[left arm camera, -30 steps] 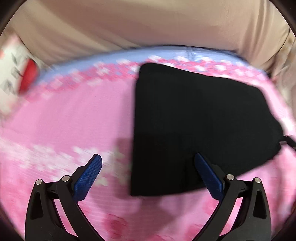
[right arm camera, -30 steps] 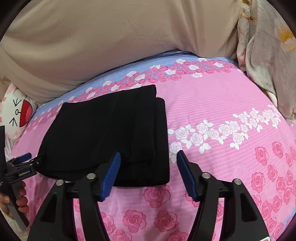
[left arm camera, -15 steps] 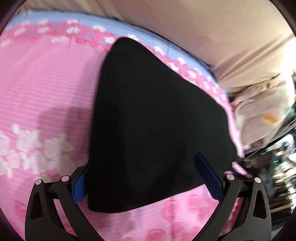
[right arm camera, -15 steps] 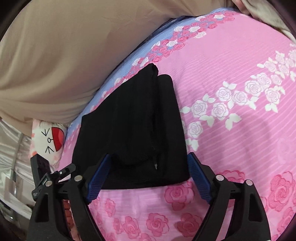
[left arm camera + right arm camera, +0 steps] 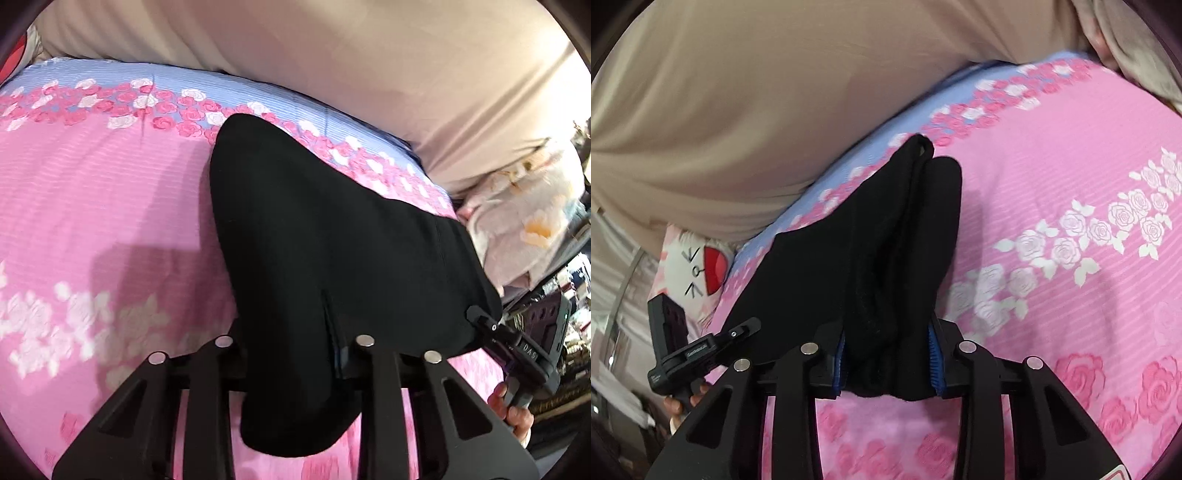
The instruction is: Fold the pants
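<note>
The folded black pants [image 5: 332, 240] lie on a pink rose-print bedsheet [image 5: 92, 184]. My left gripper [image 5: 291, 354] has its jaws closing on the near left corner. The cloth bunches up between its arms and hides the pads. In the right wrist view the pants [image 5: 849, 258] run away from me. My right gripper [image 5: 888, 354] is closing on the near right corner, and both blue pads [image 5: 934, 354] press into gathered folds. Each view catches the other gripper at the pants' far corner, the right [image 5: 484, 321] and the left [image 5: 750, 326], with a hand below.
A large beige cushion [image 5: 332, 55] runs along the far side of the bed. A pale floral cloth [image 5: 517, 221] sits at the right end. A cartoon-face pillow [image 5: 698, 266] lies at the left end. Pink sheet [image 5: 1071, 166] stretches to the right of the pants.
Both grippers went from wide open around the pants' near edge to closed in on it. The cloth now bunches and rises between the jaws. Both views have rolled.
</note>
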